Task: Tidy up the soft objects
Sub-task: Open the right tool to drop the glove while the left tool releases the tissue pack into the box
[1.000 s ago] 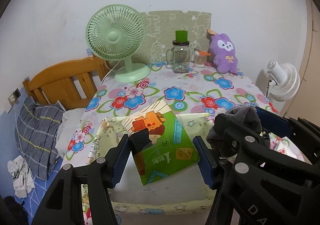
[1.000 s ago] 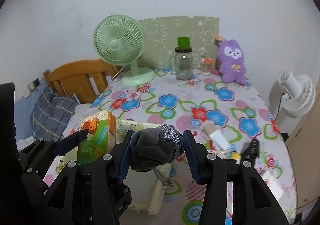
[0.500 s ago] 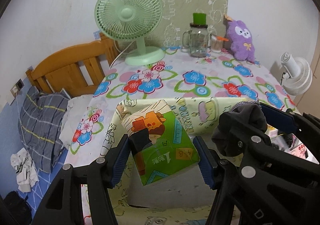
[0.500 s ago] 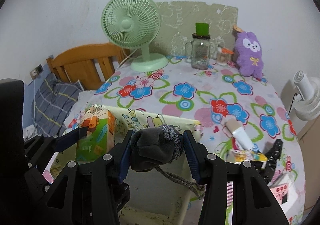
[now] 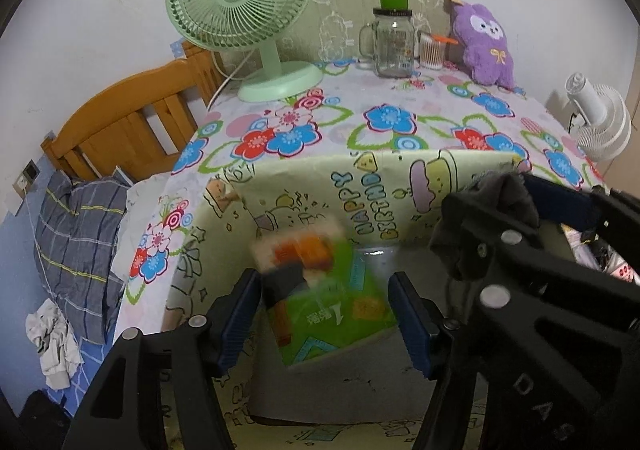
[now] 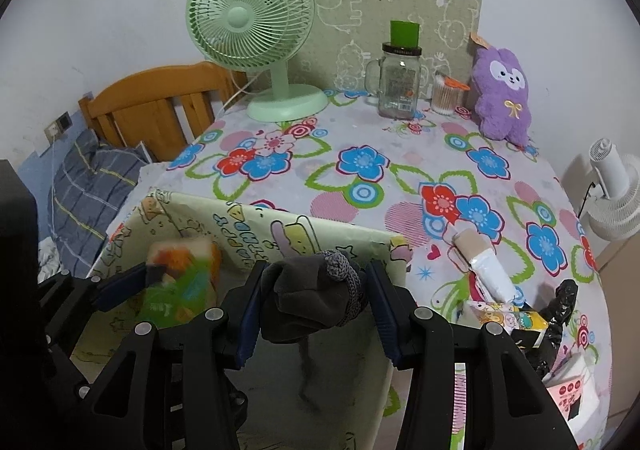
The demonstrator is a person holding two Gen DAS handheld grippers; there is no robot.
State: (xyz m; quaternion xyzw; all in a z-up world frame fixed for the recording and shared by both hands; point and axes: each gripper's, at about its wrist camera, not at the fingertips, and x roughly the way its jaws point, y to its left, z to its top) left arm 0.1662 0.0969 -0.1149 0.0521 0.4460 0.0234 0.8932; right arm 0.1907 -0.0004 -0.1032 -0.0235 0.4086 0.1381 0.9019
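A: Left fingers [image 5: 240, 306]: set fairly wide, just opened further. The pack [image 5: 340, 314] is seen between them but is blurred and does not appear pressed by the pads. It is judged to be released and dropping into the box [image 5: 304, 186].

B: Right fingers [image 6: 250, 314]?

A: Narrow, clamped on a grey sock [image 6: 308, 306]; the knit cuff is bunched at the top and a tail hangs down. The sock is held over the box opening, just inside the near wall. It is not yet let go.

B: Box contents?

A: The floor of the box is only partly seen. Nothing else is made out inside beside the pack.

B: Progress to be recorded?

A: One item is counted as nearly delivered, a second as poised for release. On the tabletop [image 6: 360, 170] to the right, a tube [image 6: 484, 270] and a small heap of packets [image 6: 508, 320] are left lying near the box. A plush [image 6: 502, 98] is left upright at the far edge, well apart. Whether it is to be boxed cannot be told. The task is judged to be in its early or middle part.
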